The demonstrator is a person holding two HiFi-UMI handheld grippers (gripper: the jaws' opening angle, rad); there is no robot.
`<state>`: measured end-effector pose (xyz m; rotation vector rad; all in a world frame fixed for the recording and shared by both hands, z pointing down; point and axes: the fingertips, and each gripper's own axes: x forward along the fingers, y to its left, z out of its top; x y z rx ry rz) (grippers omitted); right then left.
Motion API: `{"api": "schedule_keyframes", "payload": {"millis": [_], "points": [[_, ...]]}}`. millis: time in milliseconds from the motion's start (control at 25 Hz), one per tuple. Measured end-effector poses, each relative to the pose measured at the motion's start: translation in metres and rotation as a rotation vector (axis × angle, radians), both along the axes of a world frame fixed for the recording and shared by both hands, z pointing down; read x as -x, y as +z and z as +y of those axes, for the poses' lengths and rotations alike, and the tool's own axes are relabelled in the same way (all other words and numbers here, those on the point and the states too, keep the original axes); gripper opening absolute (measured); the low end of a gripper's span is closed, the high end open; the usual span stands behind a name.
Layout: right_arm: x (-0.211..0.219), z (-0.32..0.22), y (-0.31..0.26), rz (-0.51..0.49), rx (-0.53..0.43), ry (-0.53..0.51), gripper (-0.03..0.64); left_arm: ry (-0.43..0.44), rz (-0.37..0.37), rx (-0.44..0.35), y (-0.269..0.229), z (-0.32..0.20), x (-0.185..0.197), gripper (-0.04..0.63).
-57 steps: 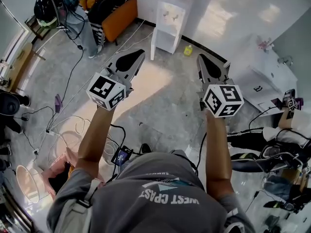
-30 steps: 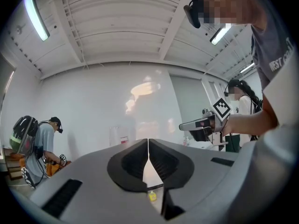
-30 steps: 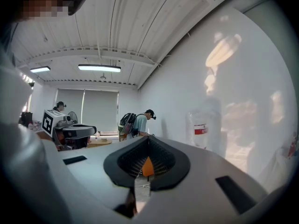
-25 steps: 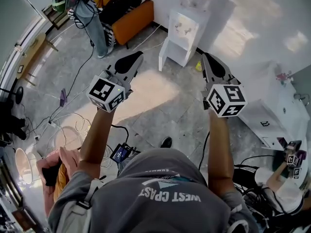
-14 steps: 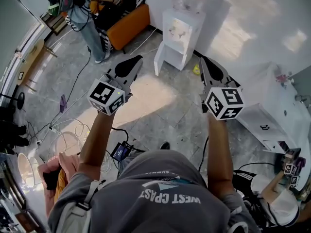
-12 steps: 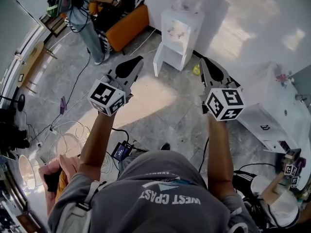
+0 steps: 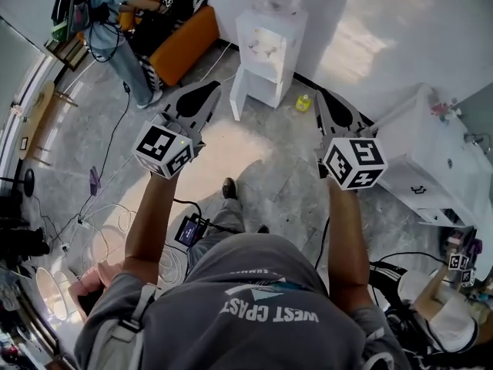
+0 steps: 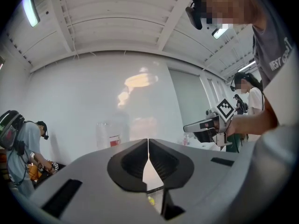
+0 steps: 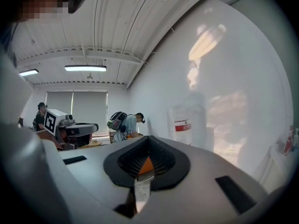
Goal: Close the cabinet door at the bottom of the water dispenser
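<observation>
White water dispenser (image 7: 268, 46) against wall, well apart from both grippers; bottom cabinet door (image 7: 238, 92) ajar on its left side. Left gripper (image 7: 202, 92) and right gripper (image 7: 323, 105): jaws pressed together, nothing held. Best approach, likely: step close, reach low, push door's outer face with left tips, follow hinge arc until flush.

the water dispenser (image 7: 271, 48) at 12 o'clock in the head view looms larger and nearer than 2.3 s ago. the person's dark shoe (image 7: 229, 187), half a second ago just peeking out by the shirt, has stepped forward towards 12 o'clock. the bystander in blue (image 7: 108, 25) has drifted left, further towards 10 o'clock.
</observation>
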<state>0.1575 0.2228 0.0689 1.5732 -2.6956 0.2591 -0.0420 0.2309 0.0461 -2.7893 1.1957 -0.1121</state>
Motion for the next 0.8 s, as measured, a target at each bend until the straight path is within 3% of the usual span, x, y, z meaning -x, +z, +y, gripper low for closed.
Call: {"api": "schedule_keyframes", "payload": {"millis": [240,800], "points": [[-0.007,-0.039,0.001,0.027,-0.003,0.087,0.029,0.070,0.033,-0.010,0.005,-0.059,0.002,0.020],[0.038,-0.145,-0.018,0.078,-0.016,0.181,0.029,0.185,0.067,-0.018,-0.004,-0.195,0.036,0.020]]}}
